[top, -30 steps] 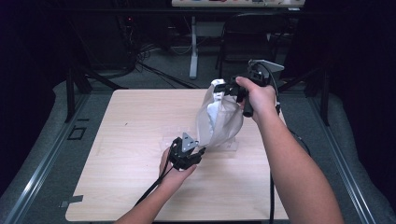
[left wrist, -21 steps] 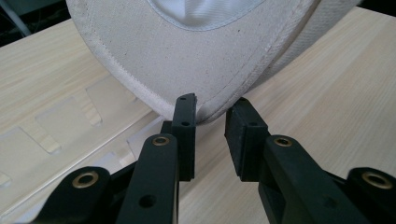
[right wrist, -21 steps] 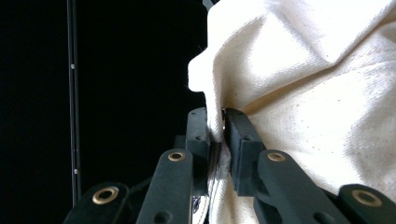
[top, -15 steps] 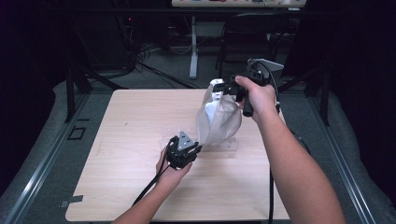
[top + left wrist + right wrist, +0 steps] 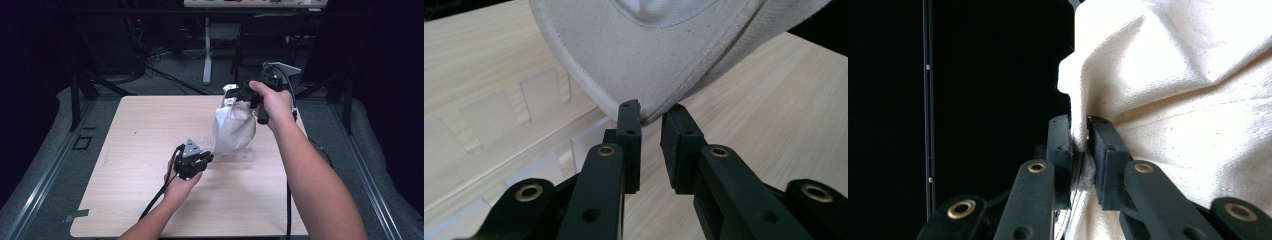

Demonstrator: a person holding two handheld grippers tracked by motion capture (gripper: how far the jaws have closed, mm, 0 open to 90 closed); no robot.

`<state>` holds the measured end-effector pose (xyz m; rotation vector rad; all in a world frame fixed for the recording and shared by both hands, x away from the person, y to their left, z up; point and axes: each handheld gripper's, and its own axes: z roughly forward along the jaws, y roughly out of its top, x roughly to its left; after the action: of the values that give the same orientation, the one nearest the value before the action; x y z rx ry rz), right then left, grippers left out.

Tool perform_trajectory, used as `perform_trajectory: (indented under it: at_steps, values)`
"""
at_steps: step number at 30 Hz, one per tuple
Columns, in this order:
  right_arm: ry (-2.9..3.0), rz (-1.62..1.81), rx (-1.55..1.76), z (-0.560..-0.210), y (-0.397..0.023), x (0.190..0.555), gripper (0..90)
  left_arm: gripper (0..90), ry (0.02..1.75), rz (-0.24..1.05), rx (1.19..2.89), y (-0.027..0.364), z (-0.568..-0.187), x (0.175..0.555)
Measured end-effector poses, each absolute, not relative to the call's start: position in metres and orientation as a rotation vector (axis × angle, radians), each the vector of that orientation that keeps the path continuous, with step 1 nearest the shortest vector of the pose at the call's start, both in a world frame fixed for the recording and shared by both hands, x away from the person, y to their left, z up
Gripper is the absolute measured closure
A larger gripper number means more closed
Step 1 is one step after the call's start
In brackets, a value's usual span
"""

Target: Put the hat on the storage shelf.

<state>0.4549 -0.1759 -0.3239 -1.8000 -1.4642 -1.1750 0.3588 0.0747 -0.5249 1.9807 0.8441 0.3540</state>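
Observation:
A cream canvas cloth (image 5: 232, 127) hangs above the right half of the wooden table (image 5: 140, 135). My right gripper (image 5: 235, 96) holds it up by its top edge. In the right gripper view the jaws (image 5: 1080, 127) are shut on a fold of the cloth (image 5: 1188, 100). My left gripper (image 5: 209, 158) sits low by the cloth's bottom corner. In the left gripper view its jaws (image 5: 651, 112) stand slightly apart, and the cloth's stitched lower edge (image 5: 649, 55) is just past the tips, not between them.
A clear acrylic stand with slots (image 5: 235, 156) lies on the table under the cloth, seen close in the left gripper view (image 5: 499, 120). A chair (image 5: 270, 30) and cables are beyond the table's far edge. Dark floor surrounds the table.
One second ago the cloth's lower edge was stretched out to my left gripper. It has since come free and hangs narrower. The right gripper has stayed put.

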Motion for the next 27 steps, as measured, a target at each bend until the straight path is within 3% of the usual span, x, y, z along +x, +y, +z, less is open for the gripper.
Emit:
perform_trajectory:
  at_steps: [27]
  values:
    - [-1.536, -1.119, -1.782, -0.335, -0.156, 0.458, 80.4, 83.9, 0.961, 0.259, 1.893, 0.088, -0.539, 0.358]
